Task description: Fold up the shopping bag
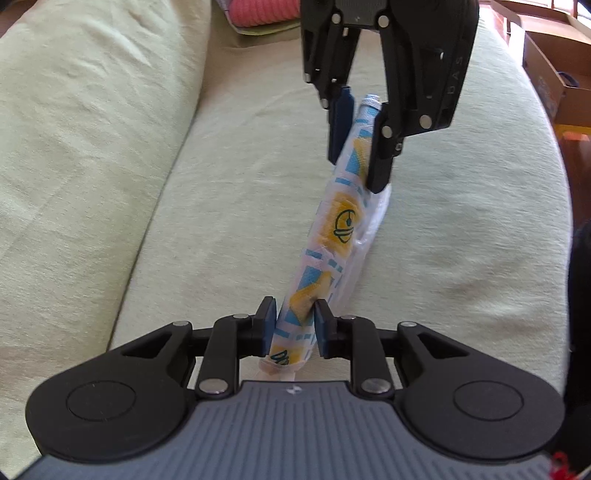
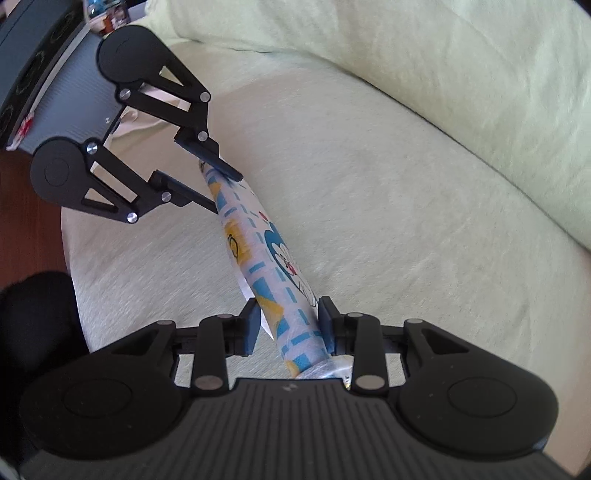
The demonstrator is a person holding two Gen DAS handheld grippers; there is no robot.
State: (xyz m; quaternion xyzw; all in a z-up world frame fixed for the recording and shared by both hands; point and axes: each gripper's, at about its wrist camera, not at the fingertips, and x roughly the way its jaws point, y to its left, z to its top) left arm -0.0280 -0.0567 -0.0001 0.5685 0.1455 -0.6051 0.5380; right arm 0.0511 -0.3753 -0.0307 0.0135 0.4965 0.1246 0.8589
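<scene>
The shopping bag [image 1: 341, 225] is a long narrow strip of white plastic printed with blue, yellow and a cartoon figure. It hangs in the air above the pale green sofa seat [image 1: 229, 206], stretched between both grippers. My left gripper [image 1: 293, 321] is shut on its near end, with a short tail sticking out behind the pads. My right gripper [image 1: 356, 162] comes down from above and pinches the far end. In the right wrist view the right gripper [image 2: 290, 321] clamps one end of the bag [image 2: 258, 236], and the left gripper [image 2: 218, 188] holds the other end at the upper left.
The sofa's back cushion [image 1: 74, 122] rises to the left of the seat. A pink knitted item [image 1: 258, 13] lies at the far end. A cardboard box [image 1: 554, 74] stands on the wooden floor beyond the seat's right edge. A dark shape [image 2: 33, 314] sits by the seat's edge.
</scene>
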